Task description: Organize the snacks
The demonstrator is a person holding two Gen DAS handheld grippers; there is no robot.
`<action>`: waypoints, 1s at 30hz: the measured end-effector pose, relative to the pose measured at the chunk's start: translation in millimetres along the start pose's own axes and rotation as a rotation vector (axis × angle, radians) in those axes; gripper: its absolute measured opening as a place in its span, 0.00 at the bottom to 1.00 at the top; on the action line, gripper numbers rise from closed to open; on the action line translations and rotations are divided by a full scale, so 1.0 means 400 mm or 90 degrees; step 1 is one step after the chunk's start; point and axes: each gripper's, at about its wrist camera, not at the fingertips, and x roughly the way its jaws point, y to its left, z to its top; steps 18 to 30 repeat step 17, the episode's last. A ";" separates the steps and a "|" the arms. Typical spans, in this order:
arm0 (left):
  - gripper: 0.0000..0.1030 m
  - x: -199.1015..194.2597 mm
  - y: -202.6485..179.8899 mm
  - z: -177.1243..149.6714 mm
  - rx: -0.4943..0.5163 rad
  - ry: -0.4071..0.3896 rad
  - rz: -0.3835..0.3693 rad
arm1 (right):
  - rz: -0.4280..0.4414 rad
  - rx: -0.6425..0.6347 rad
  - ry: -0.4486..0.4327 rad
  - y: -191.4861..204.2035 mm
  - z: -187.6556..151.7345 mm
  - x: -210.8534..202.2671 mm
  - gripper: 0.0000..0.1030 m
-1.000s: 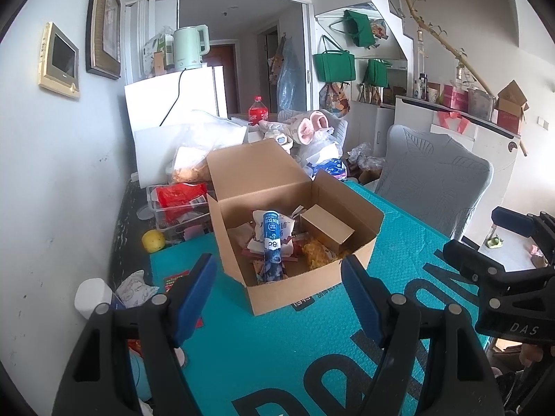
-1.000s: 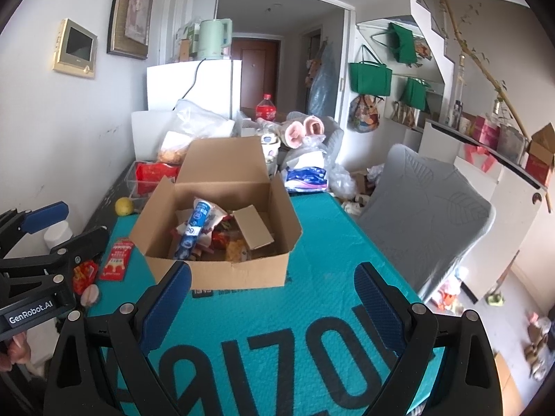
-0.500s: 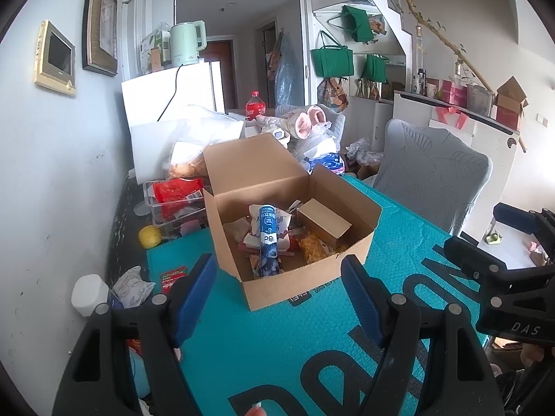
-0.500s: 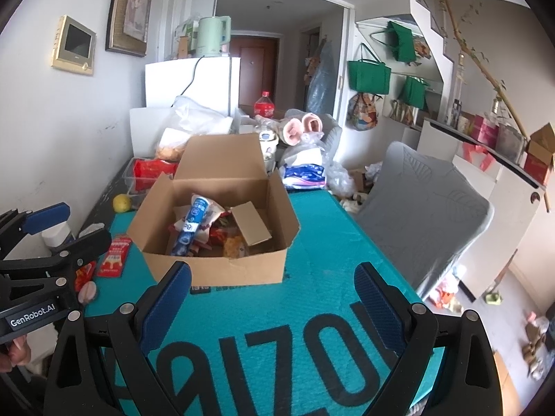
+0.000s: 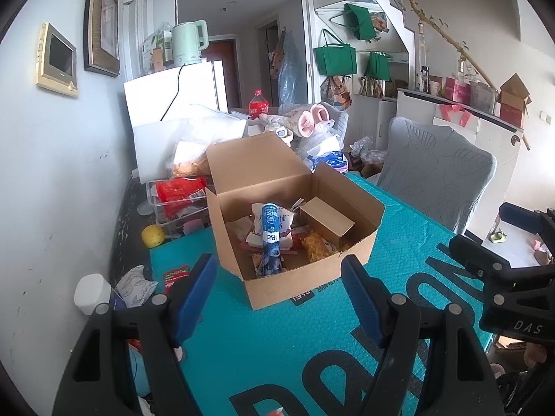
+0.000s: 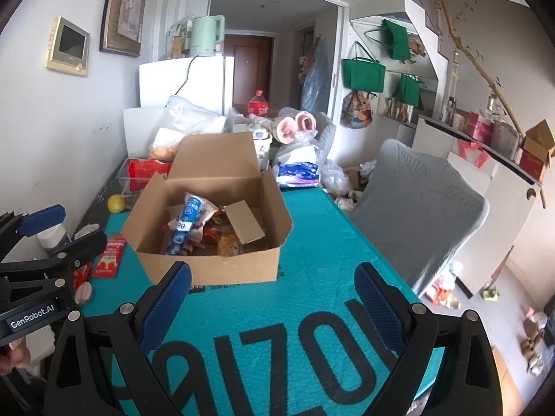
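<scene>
Teal table (image 5: pixel 298 339) holds the cardboard box (image 5: pixel 295 274) — a blue snack tube (image 5: pixel 270 239) lies inside. Left gripper (image 5: pixel 277 298) and right gripper (image 6: pixel 274 298) hang open, empty, before the box. That tube looks light and stiff — grab its middle.

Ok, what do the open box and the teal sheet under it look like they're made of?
The box looks like plain brown cardboard: matte, with folded flaps and raw cut edges. The teal sheet looks like padded plastic, possibly bubble mailer material: a fine dimpled texture, slight sheen, big black printed letters.
</scene>
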 end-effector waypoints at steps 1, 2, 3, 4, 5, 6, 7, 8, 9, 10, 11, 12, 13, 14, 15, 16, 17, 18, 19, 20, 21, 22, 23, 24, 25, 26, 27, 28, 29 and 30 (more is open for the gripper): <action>0.72 0.000 -0.001 -0.001 0.002 0.001 0.003 | -0.001 -0.001 0.001 0.000 -0.001 0.001 0.93; 0.72 0.002 -0.003 -0.001 0.005 0.002 0.008 | -0.003 -0.001 0.002 0.001 -0.001 0.002 0.93; 0.72 0.003 -0.004 -0.002 0.007 0.003 0.010 | -0.004 -0.002 0.003 0.001 -0.002 0.004 0.93; 0.72 0.005 -0.005 -0.002 0.008 0.005 0.010 | -0.005 -0.003 0.004 0.002 -0.002 0.005 0.93; 0.72 0.007 -0.007 -0.003 0.009 0.008 0.008 | -0.005 -0.004 0.005 0.003 -0.004 0.007 0.93; 0.72 0.010 -0.007 -0.004 0.007 0.010 0.007 | -0.005 -0.004 0.006 0.004 -0.004 0.009 0.93; 0.72 0.012 -0.006 -0.005 0.005 0.012 0.003 | -0.005 -0.004 0.008 0.004 -0.005 0.010 0.93; 0.72 0.013 -0.003 -0.006 -0.001 0.014 -0.002 | -0.005 -0.003 0.009 0.004 -0.006 0.010 0.93; 0.72 0.014 -0.001 -0.005 -0.005 0.015 -0.007 | -0.004 -0.002 0.008 0.004 -0.006 0.010 0.93; 0.72 0.014 0.003 -0.005 -0.011 0.015 -0.011 | -0.003 -0.001 0.008 0.003 -0.007 0.010 0.93; 0.72 0.014 0.005 -0.005 -0.013 0.014 -0.011 | -0.002 0.000 0.009 0.001 -0.007 0.011 0.93; 0.72 0.013 0.007 -0.004 -0.014 0.013 -0.009 | -0.003 0.001 0.009 0.001 -0.007 0.011 0.93; 0.72 0.013 0.008 -0.004 -0.014 0.012 -0.006 | -0.003 0.002 0.010 0.001 -0.006 0.012 0.93; 0.72 0.012 0.007 -0.005 -0.014 0.012 -0.005 | -0.003 0.003 0.010 0.000 -0.007 0.012 0.93; 0.72 0.012 0.007 -0.005 -0.014 0.012 -0.006 | -0.002 0.003 0.010 -0.001 -0.007 0.011 0.93; 0.72 0.012 0.008 -0.005 -0.015 0.014 -0.007 | -0.002 0.003 0.009 0.000 -0.007 0.011 0.93; 0.72 0.013 0.008 -0.006 -0.016 0.015 -0.009 | -0.002 0.003 0.009 0.000 -0.007 0.012 0.93; 0.72 0.013 0.008 -0.006 -0.016 0.015 -0.009 | -0.002 0.003 0.009 0.000 -0.007 0.012 0.93; 0.72 0.013 0.008 -0.006 -0.016 0.015 -0.009 | -0.002 0.003 0.009 0.000 -0.007 0.012 0.93; 0.72 0.013 0.008 -0.006 -0.016 0.015 -0.009 | -0.002 0.003 0.009 0.000 -0.007 0.012 0.93; 0.72 0.013 0.008 -0.006 -0.016 0.015 -0.009 | -0.002 0.003 0.009 0.000 -0.007 0.012 0.93; 0.72 0.013 0.008 -0.006 -0.016 0.015 -0.009 | -0.002 0.003 0.009 0.000 -0.007 0.012 0.93; 0.72 0.013 0.008 -0.006 -0.016 0.015 -0.009 | -0.002 0.003 0.009 0.000 -0.007 0.012 0.93; 0.72 0.013 0.008 -0.006 -0.016 0.015 -0.009 | -0.002 0.003 0.009 0.000 -0.007 0.012 0.93; 0.72 0.013 0.008 -0.006 -0.016 0.015 -0.009 | -0.002 0.003 0.009 0.000 -0.007 0.012 0.93; 0.72 0.013 0.008 -0.006 -0.016 0.015 -0.009 | -0.002 0.003 0.009 0.000 -0.007 0.012 0.93; 0.72 0.013 0.008 -0.006 -0.016 0.015 -0.009 | -0.002 0.003 0.009 0.000 -0.007 0.012 0.93; 0.72 0.013 0.008 -0.006 -0.016 0.015 -0.009 | -0.002 0.003 0.009 0.000 -0.007 0.012 0.93; 0.72 0.013 0.008 -0.006 -0.016 0.015 -0.009 | -0.002 0.003 0.009 0.000 -0.007 0.012 0.93; 0.72 0.013 0.008 -0.006 -0.016 0.015 -0.009 | -0.002 0.003 0.009 0.000 -0.007 0.012 0.93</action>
